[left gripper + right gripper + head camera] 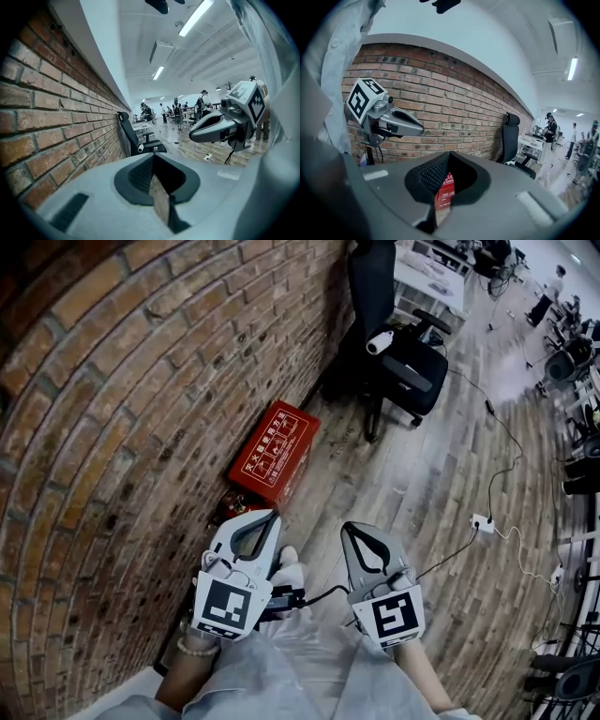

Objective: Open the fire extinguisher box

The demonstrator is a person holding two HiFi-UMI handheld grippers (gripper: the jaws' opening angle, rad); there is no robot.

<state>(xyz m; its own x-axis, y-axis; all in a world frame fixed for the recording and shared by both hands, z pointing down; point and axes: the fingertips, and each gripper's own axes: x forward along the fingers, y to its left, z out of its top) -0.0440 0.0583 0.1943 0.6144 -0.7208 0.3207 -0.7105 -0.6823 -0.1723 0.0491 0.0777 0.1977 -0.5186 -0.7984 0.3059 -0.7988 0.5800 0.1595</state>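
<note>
The red fire extinguisher box (275, 451) lies on the wooden floor against the brick wall, lid closed, white print on top. Both grippers hover above the floor well short of it, pointing toward it. My left gripper (270, 515) is shut, tips together, nothing between them. My right gripper (347, 526) is shut and empty too. In the right gripper view a slice of the red box (446, 190) shows through the gap under the shut jaws, and the left gripper (389, 122) floats beside the wall. The left gripper view shows the right gripper (220, 126) to its right.
A curved brick wall (122, 427) runs along the left. A black office chair (398, 352) stands just beyond the box. A white power strip (482, 521) and cables lie on the floor to the right. Desks and people stand far back.
</note>
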